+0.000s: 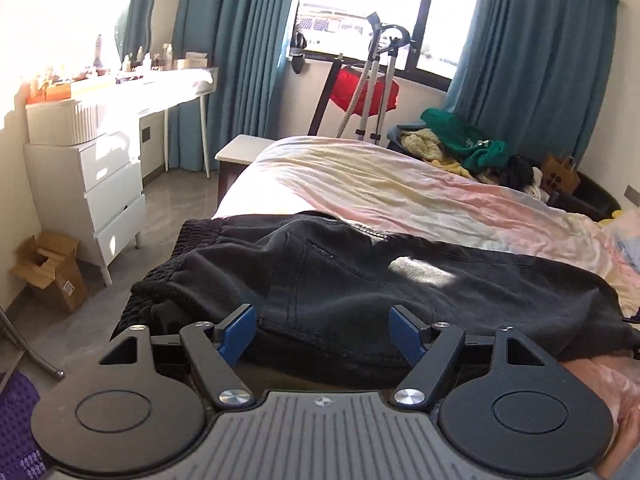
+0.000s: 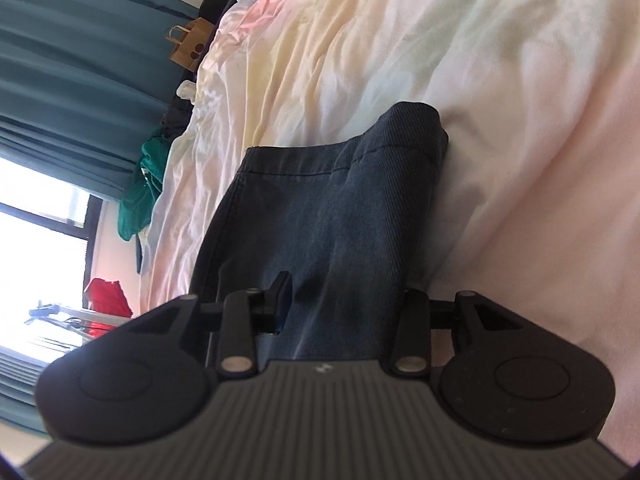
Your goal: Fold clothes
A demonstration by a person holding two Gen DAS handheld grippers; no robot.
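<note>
Left gripper: jaws stand wide apart, blue pads clear of the cloth, nothing pinched. Just ahead lie the dark trousers, elastic waistband toward the bed's left edge, legs running right across the bed.

Right gripper: jaws partly open around a trouser leg; the cloth passes between them, but only one pad shows and no pinch is seen.

Pastel sheet under all. Green garment heaped at the far side; white drawers left.
</note>
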